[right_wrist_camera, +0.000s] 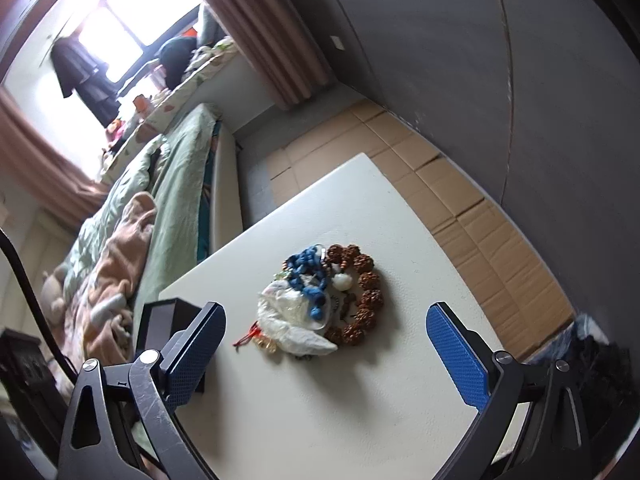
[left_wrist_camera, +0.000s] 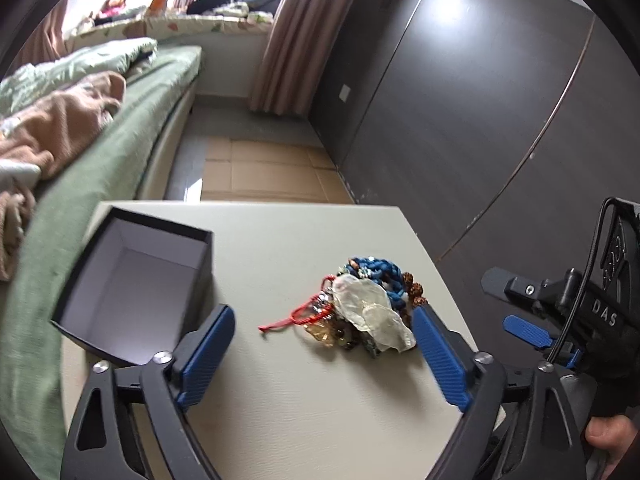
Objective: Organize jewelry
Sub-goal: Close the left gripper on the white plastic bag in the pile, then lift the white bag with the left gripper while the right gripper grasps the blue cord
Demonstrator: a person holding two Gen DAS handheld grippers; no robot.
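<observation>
White letters "DAS" stand on the right gripper (left_wrist_camera: pixel 532 312).

A: The square cardboard box (left_wrist_camera: pixel 132 284) is black outside, pale lilac-white inside. The flat tabletop (left_wrist_camera: pixel 304 408) is plain cream.

B: In the tangled jewelry pile (right_wrist_camera: pixel 320 300): a braided blue cord (right_wrist_camera: pixel 310 276), a red string (left_wrist_camera: pixel 296 318), knobbly russet-brown wooden beads (right_wrist_camera: pixel 366 296), amber stones (left_wrist_camera: pixel 320 336), and a milky clear plastic bag (left_wrist_camera: pixel 372 316).

A: Both grippers' finger pads (right_wrist_camera: pixel 456 356) are blue with a fine ribbed texture, on black frames.

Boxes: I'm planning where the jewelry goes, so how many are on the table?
1: an open black box at the table's left edge, beside the bed.
</observation>
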